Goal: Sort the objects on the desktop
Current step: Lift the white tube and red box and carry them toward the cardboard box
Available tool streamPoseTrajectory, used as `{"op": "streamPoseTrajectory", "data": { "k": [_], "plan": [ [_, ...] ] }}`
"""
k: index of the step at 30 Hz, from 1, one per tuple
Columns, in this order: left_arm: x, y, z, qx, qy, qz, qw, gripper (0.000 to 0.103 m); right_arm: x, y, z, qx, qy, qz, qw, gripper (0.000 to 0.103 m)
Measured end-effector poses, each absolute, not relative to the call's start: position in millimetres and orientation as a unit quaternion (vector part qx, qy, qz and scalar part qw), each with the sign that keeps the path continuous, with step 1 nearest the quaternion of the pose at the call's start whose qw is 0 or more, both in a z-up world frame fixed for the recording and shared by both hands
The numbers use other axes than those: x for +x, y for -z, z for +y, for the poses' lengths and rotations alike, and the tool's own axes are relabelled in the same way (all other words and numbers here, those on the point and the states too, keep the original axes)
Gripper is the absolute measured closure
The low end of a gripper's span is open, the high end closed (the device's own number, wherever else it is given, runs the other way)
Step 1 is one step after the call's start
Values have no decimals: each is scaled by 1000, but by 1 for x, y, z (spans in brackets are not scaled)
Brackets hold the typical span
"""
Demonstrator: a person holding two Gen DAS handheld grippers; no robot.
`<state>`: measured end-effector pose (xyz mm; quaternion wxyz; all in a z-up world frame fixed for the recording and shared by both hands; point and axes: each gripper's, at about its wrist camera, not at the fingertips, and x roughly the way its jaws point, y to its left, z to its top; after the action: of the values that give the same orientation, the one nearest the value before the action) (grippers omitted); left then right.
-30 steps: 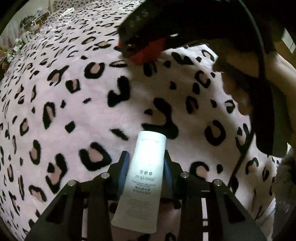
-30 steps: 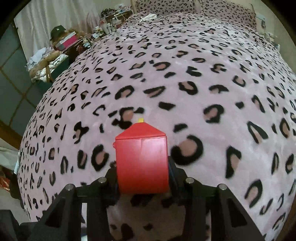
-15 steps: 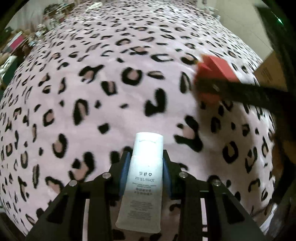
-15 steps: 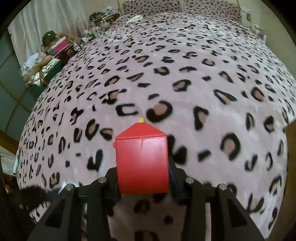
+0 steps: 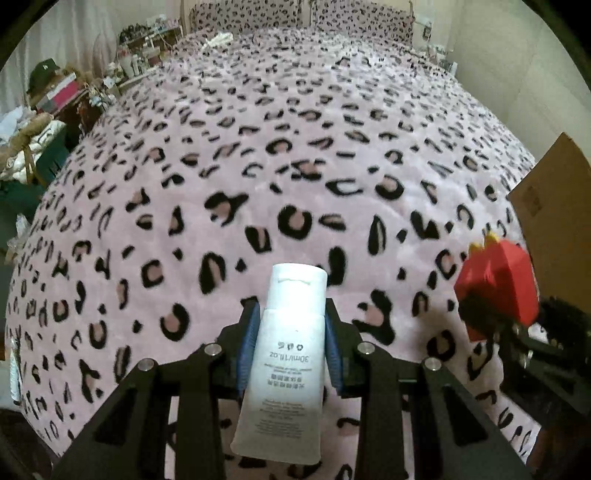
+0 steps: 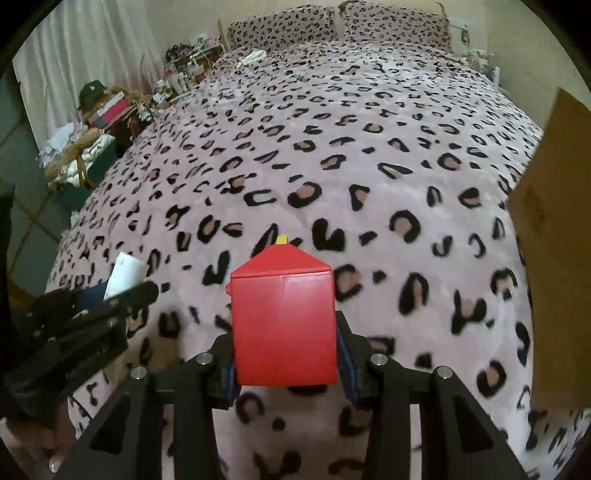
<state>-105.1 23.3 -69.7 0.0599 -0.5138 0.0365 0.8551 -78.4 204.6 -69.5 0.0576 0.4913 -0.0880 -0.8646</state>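
Two hand-held grippers hovered side by side above a bed covered with a pink leopard-print blanket (image 5: 295, 155), the landmark for everything else here.

On the left, beyond the blanket's left edge, stood cluttered shelves (image 5: 48, 99) with boxes, clothes and a dark cap.

Next, over the blanket's near end, the left gripper (image 5: 291, 332) was clamped on a white tube (image 5: 288, 354). The tube sat upright between the blue-padded fingers (image 5: 246, 343), cap end pointing away over the blanket, printed label facing the camera, clear of the fabric.

To its right, also above the blanket's near end, the right gripper (image 6: 284, 354) was clamped on a red house-shaped block (image 6: 282, 321) with a small yellow tip. The block was held between the jaws, peaked end forward, off the blanket.

Furthest right, at the blanket's right edge, a brown cardboard box (image 6: 557, 229) stood close beside the red block, the nearest thing in the way.

Two leopard-print pillows (image 6: 332, 26) lay at the blanket's far end.
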Motion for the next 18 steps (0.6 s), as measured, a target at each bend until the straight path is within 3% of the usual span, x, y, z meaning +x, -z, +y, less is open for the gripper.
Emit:
{"op": "streamPoseTrajectory", "data": {
  "k": [18],
  "plan": [
    [-64, -16, 9, -467, -881, 31, 64, 69, -19, -6, 175, 448, 887, -83, 69, 61]
  ]
}}
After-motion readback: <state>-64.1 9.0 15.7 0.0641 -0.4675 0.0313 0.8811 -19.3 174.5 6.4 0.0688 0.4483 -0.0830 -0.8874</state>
